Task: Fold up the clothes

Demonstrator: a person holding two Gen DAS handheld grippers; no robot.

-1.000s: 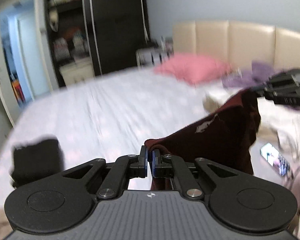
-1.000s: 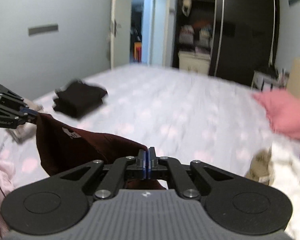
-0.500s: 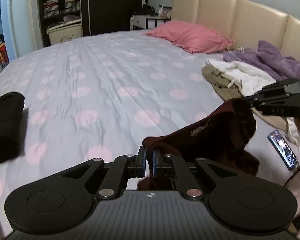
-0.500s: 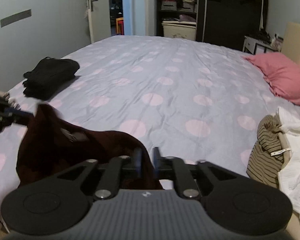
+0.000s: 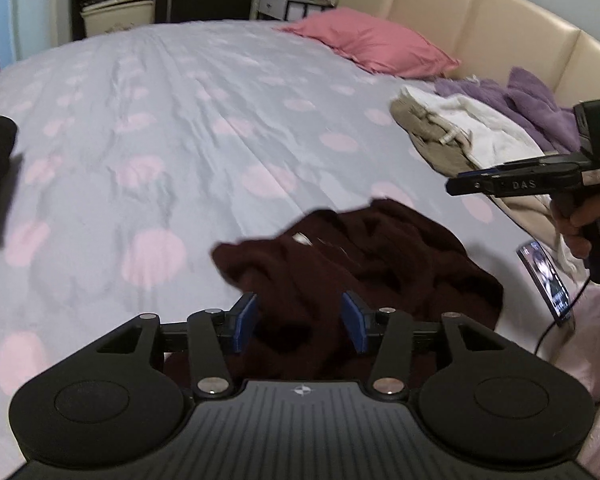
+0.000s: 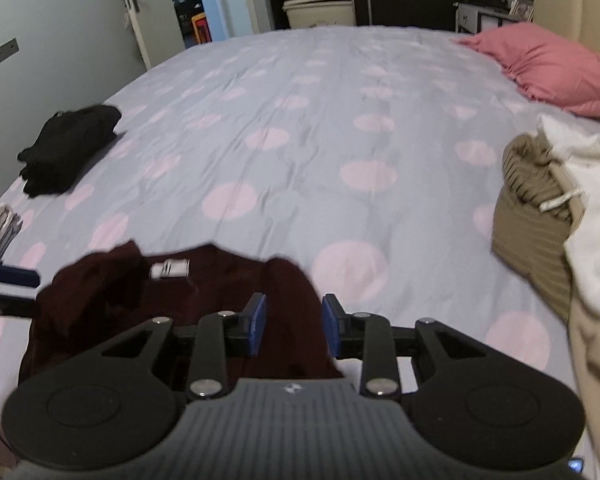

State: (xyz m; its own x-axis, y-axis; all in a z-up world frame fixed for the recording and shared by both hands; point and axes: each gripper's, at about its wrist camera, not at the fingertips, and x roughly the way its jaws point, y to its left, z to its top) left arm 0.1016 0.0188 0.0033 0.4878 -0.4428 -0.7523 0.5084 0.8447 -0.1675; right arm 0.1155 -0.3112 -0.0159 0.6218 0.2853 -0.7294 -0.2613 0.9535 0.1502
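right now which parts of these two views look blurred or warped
Left wrist view: the maroon garment is smeared at its edges, the headboard bows from the fisheye, and the room is dim. Right wrist view: the garment's white label is streaked, the black folded clothes are soft, and the bedspread bulges toward the rim.

The crumpled garment (image 6: pixel 188 304) lies on the bed (image 6: pixel 300 120), clothes pile (image 6: pixel 560 216) right, folded stack (image 6: pixel 68 148) far left
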